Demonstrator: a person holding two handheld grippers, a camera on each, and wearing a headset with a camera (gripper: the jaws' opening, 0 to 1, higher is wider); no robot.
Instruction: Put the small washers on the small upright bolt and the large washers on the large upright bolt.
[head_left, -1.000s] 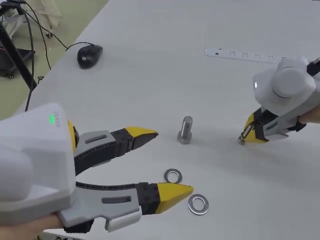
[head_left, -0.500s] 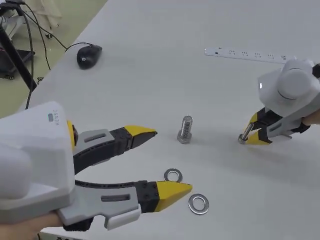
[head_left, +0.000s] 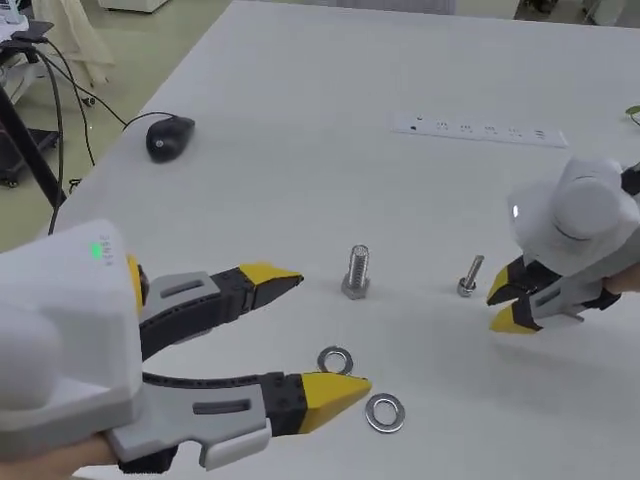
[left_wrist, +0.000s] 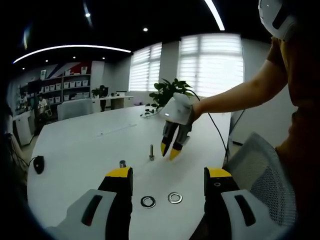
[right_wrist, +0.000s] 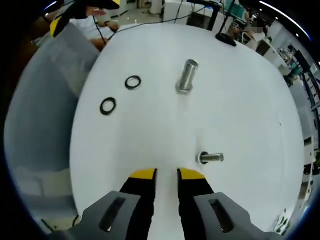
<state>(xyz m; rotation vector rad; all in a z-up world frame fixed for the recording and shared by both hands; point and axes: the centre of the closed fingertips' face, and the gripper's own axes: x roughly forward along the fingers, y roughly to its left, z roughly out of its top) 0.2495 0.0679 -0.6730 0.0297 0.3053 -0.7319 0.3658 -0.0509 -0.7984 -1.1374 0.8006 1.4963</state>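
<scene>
On the table, the head view shows the large bolt (head_left: 357, 272) and, to its right, the small bolt (head_left: 470, 276), both upright and bare, with two washers (head_left: 372, 412) nearer, by the wide-spread, empty left gripper (head_left: 330, 331). The left gripper view has the washers just ahead, so pinching one seems next. The right gripper view shows the right gripper (right_wrist: 166, 174) slightly parted and empty.

Small bolt (head_left: 470, 276) right of large bolt (head_left: 356, 272); washers (head_left: 335, 359) before them

Three views over one table (head_left: 300, 120)
The head view looks forward and down from above the near edge, with the left gripper (head_left: 322, 332) close below. The left gripper view sits low at that edge, facing across toward the right gripper (left_wrist: 168, 151) and the windows (left_wrist: 210, 65). The right gripper view looks steeply down, close over the small bolt (right_wrist: 210, 158). All three share that bolt, the large bolt (head_left: 356, 272) and the washers (head_left: 335, 359).
</scene>
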